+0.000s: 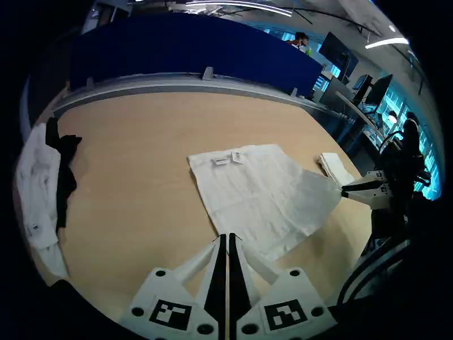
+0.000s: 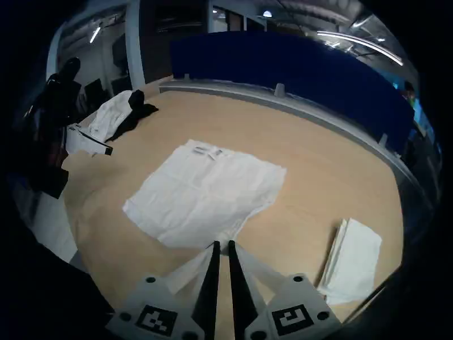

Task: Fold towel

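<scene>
A white towel (image 1: 260,192) (image 2: 204,192) lies spread on the light wooden table (image 1: 130,181) (image 2: 317,187), with two small labels near one edge. My right gripper (image 2: 222,245) is shut on one corner, and cloth hangs beside its left finger. In the left gripper view, the right gripper (image 1: 343,192) holds that corner slightly raised at the towel's right. My left gripper (image 1: 227,237) is shut with nothing in it, its tips just before the towel's near corner. The right gripper view shows the left gripper (image 2: 107,150) hovering above the table, short of the towel, whose left corner lies flat.
A folded white towel (image 1: 334,167) (image 2: 357,258) lies near the table edge. A pile of white cloth (image 1: 37,181) (image 2: 110,119) with a black garment (image 1: 65,164) (image 2: 139,107) sits at the other end. A blue partition (image 1: 192,51) (image 2: 294,62) lines the far edge.
</scene>
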